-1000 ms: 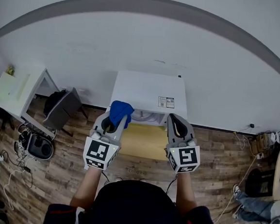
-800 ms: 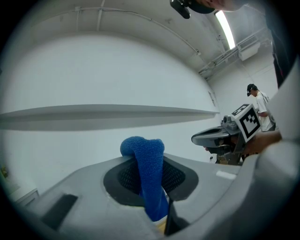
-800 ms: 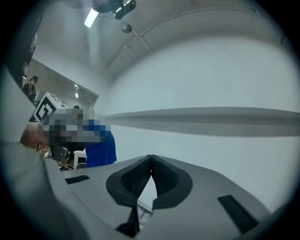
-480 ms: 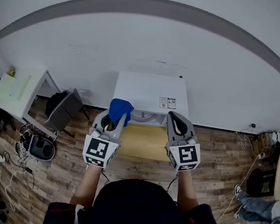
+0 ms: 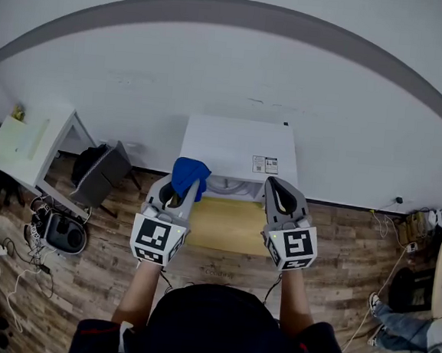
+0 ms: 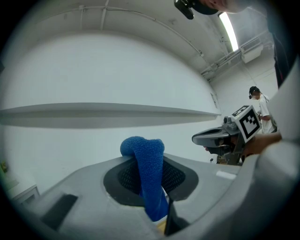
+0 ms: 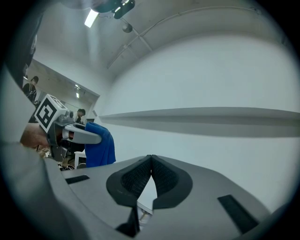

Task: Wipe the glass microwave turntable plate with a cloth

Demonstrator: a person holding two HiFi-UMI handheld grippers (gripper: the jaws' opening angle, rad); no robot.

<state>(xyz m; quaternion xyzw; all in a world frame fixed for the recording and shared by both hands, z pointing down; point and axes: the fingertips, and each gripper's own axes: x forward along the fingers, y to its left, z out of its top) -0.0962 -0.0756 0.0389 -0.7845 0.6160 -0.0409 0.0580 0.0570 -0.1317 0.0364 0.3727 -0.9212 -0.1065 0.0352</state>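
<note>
Blue cloth is pinched in my left claw. The jaws are closed on its lower part, so the free end bunches up and flops over the tips. I read that as deliberate: a loose wad out front gives me a soft face to press on glass, and the pinch should keep it from slipping off mid-wipe. My right claw is closed with its pads meeting and nothing between them. It has no job yet, so I hold it level beside the left one, well apart from the cloth, ready to steady things if needed.

Both claws point level toward the white microwave, which stands against the wall on a pale wooden top. I take the plate to be the pale curved rim at the microwave's front edge, between the two claws. It is small in the head view and neither claw view shows it, so I can't tell whether it sits inside the cavity or just in front. The cloth hangs near it, not visibly touching. My judgement is that wiping hasn't begun, and the next move calls for bringing the wad down onto the glass.
</note>
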